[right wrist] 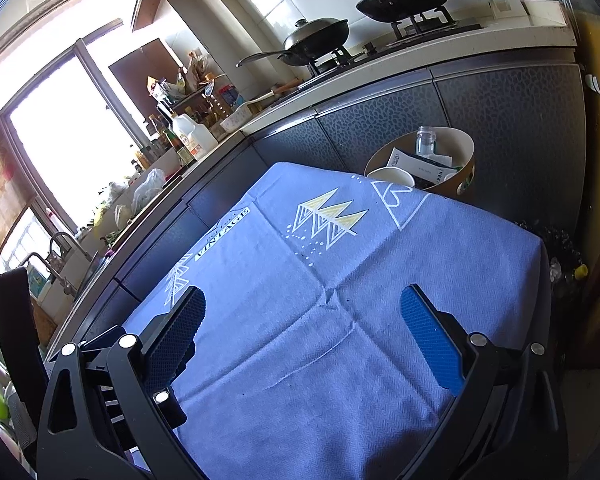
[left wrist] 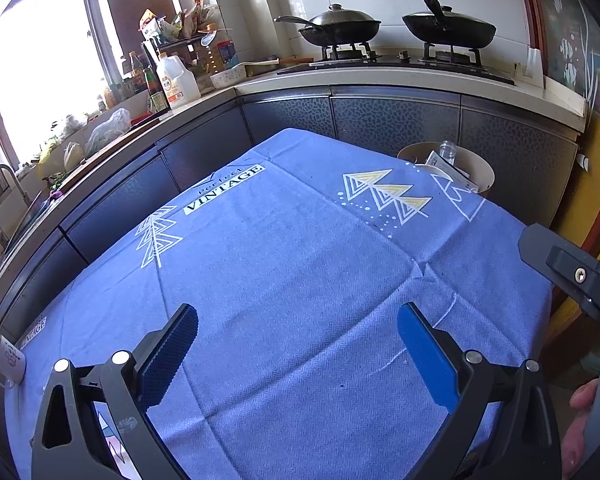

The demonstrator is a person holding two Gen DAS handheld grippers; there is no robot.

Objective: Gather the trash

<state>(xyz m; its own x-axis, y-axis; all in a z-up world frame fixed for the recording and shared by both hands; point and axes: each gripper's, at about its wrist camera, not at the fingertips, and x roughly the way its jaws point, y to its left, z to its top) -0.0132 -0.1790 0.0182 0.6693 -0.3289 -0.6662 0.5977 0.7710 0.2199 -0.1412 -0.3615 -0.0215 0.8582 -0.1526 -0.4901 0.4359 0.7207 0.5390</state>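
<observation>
A round tan bin point(left wrist: 486, 172) point(right wrist: 462, 148) stands beyond the table's far right corner. It holds a clear plastic bottle point(left wrist: 448, 150) point(right wrist: 425, 140), paper packaging point(right wrist: 404, 160) and a white paper cup point(right wrist: 392, 176). My left gripper point(left wrist: 298, 330) hovers open over the blue tablecloth point(left wrist: 292, 264), nothing between its blue pads. My right gripper point(right wrist: 304, 312) is also open and empty above the same cloth point(right wrist: 340, 340). The right gripper's black body point(left wrist: 572, 272) shows at the right edge of the left wrist view, with a hand point(left wrist: 580, 432) below it.
A white mug point(left wrist: 8, 360) sits at the table's near left corner. Dark kitchen cabinets point(left wrist: 340, 116) run behind the table, with two black pans point(left wrist: 340, 26) on a stove, bottles and a jug point(left wrist: 176, 80), and a sink tap point(right wrist: 64, 244) at left.
</observation>
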